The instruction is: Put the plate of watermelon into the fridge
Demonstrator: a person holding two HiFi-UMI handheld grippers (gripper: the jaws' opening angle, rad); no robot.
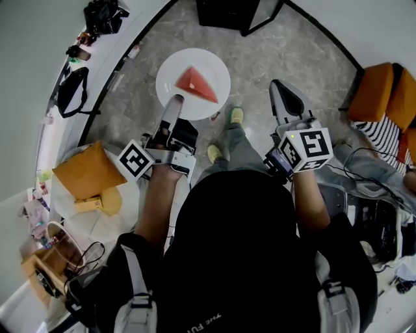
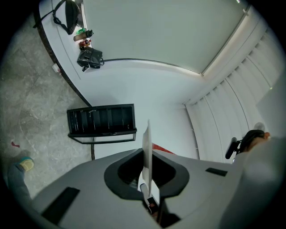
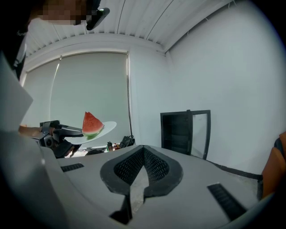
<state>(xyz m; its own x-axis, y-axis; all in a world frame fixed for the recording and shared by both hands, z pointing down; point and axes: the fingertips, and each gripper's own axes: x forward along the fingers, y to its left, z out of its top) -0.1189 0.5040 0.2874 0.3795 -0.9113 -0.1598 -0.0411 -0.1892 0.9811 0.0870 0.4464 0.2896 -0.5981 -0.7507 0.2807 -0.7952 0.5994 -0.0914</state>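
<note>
Left gripper: jaws clamped on the near rim of the white plate. In the left gripper view the plate runs edge-on between the two jaws of the left gripper, and a sliver of red watermelon shows just right of it.

Plate: you hold it level in the air over the grey marble floor, short of the black fridge and not touching it. One wedge of watermelon lies on the plate, slightly toward your side of its middle. In the right gripper view the plate and the wedge hang left of the fridge and well apart from it, with the left gripper at the plate's far-left rim.

Right gripper: jaws together, nothing between them. In its own view the tips of the right gripper meet, and they point just left of the fridge.

Fridge: stands on the floor against the white wall. Its glass door appears swung open on the right side. From the left gripper view the fridge lies up and to the left of the jaws, and the plate is not inside it.

Your shoes are on the floor between you and the fridge, under the plate's right edge.
</note>
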